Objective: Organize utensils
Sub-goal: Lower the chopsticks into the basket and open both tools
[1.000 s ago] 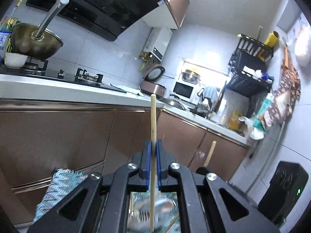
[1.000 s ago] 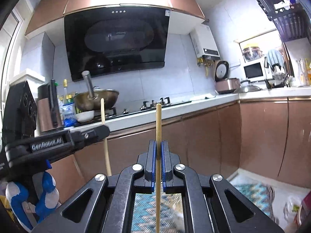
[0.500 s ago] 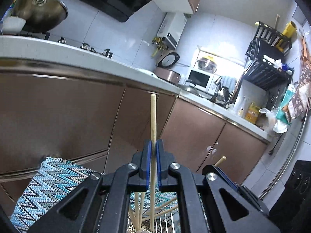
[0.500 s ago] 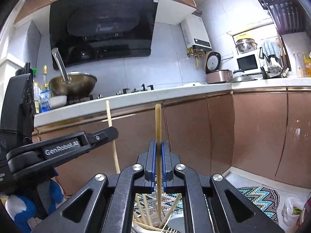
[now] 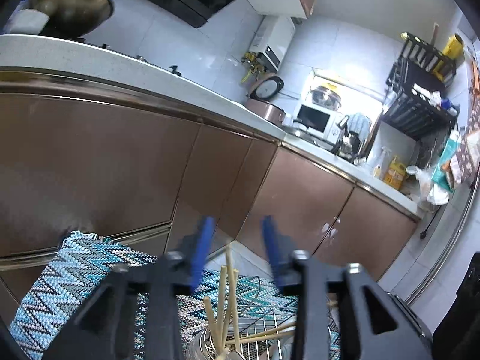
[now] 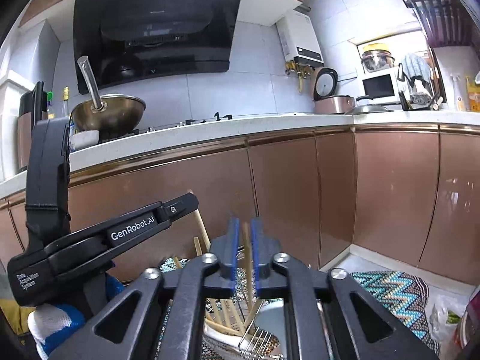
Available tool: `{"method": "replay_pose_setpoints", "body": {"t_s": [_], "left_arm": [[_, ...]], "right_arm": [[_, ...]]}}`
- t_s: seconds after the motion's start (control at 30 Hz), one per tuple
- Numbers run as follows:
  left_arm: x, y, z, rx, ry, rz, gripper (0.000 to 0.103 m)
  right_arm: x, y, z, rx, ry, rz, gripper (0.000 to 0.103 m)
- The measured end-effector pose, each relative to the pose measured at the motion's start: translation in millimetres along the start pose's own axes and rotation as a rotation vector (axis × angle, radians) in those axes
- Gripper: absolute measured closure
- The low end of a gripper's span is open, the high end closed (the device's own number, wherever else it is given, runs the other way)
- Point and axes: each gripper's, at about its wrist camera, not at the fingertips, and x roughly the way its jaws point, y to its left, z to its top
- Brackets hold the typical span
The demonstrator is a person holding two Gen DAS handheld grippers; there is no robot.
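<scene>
Chopsticks (image 5: 222, 309) — pale wood, matt, smooth-sided, bundled in a perforated metal holder (image 5: 199, 346) of dull silver sheen. Beside the holder, a wire rack (image 5: 264, 330), bright bare metal. Under both, a woven cloth rug (image 5: 75, 276) — coarse zigzag weave, matt blue, white and black. Left gripper (image 5: 237, 231) and right gripper (image 6: 243, 234): black matt plastic bodies, silver screw heads, blue pads of smooth finish. Behind the holder, cabinet doors (image 6: 396, 192), glossy copper-brown, reflective, under a speckled white stone-like worktop (image 6: 210, 130). On the worktop, a wok (image 6: 109, 114), brushed brassy metal; above it, a range hood (image 6: 156, 30), black gloss glass.
</scene>
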Motion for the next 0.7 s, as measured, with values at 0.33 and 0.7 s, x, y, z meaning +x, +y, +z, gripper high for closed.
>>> {"method": "replay_pose_setpoints", "body": {"t_s": [0.33,0.7], "left_arm": [[-81.6,10.1,9.5,0.054,0.033,0.121,0.056],[-207.1,19.7,-18.0,0.128,0.106,0.287,0.053]], "right_arm": [[-50.2,11.2,13.1,0.027,-0.047,-0.025,0.05],[-113.2,24.6,-22.8,0.05,0.08,-0.12,0.016]]}}
